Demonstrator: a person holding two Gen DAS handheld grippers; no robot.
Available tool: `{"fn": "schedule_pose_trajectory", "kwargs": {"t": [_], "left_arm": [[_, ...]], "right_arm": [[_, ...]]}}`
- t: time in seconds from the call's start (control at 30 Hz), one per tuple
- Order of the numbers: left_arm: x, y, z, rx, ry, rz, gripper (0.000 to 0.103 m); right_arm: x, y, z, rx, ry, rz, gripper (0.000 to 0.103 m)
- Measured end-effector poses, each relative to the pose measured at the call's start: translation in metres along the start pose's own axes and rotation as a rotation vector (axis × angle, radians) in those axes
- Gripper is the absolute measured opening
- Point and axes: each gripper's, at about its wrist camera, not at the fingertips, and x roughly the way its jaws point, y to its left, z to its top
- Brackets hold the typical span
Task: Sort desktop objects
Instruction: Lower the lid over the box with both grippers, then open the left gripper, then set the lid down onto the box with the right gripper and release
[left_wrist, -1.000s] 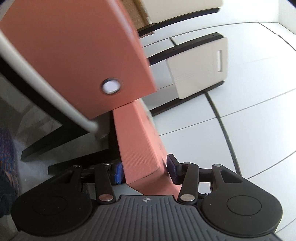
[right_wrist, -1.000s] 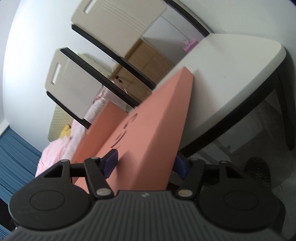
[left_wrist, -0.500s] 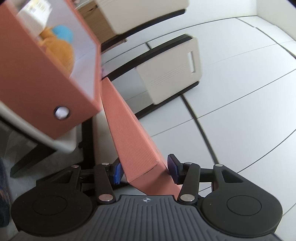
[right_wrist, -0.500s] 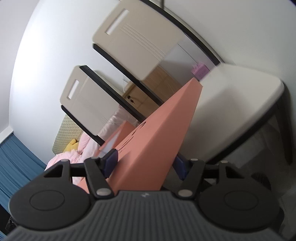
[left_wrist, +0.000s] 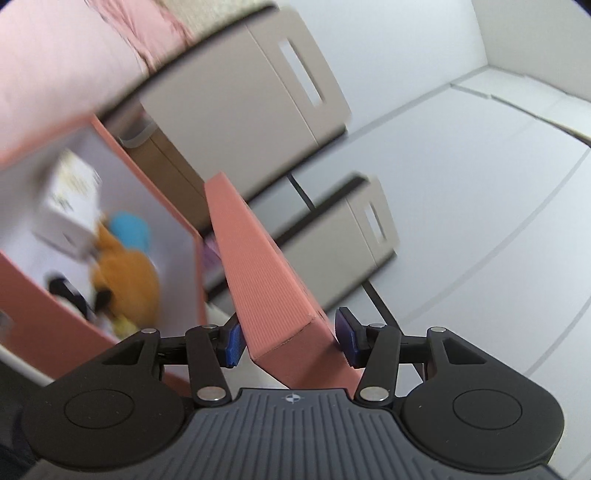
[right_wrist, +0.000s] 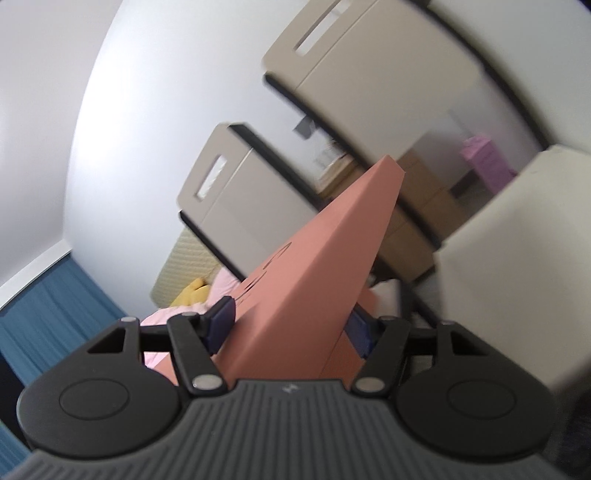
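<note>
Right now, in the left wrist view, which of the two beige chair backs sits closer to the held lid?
The lower, smaller-looking chair back, right of the salmon lid between the left gripper fingers; the other chair back stands higher in the picture, beyond the lid's far end.

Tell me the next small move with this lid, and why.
Probably carry the lid sideways over the open box and level it. Both the left gripper and right gripper hold it, tilted and beside the box, whose toys lie uncovered.
</note>
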Motion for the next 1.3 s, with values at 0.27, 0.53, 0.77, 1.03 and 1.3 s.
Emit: {"fn": "schedule_pose_trajectory", "kwargs": {"t": [0.27, 0.53, 0.77, 1.03, 1.3], "left_arm": [[-0.024, 0.039, 0.042, 0.032, -0.157, 0.18, 0.057], [-0.022, 0.089, 0.061, 0.006, -0.187, 0.333, 0.06], [-0.014, 0.09, 0.064, 0.064, -0.19, 0.36, 0.066], [-0.024, 0.059, 0.064, 0.211, -0.259, 0.496, 0.091], [-0.002, -0.015, 0.059, 0.583, -0.28, 0.555, 0.096]], "right_arm": [[0.114, 0.008, -0.025, -0.004, 0.091, 0.089, 0.064], [0.194, -0.01, -0.072, 0.005, 0.141, 0.109, 0.065], [0.193, -0.013, -0.095, 0.004, 0.047, 0.115, 0.065], [0.187, -0.015, -0.098, 0.022, 0.031, 0.116, 0.062], [0.183, -0.009, -0.108, -0.001, 0.013, 0.087, 0.056]]}}
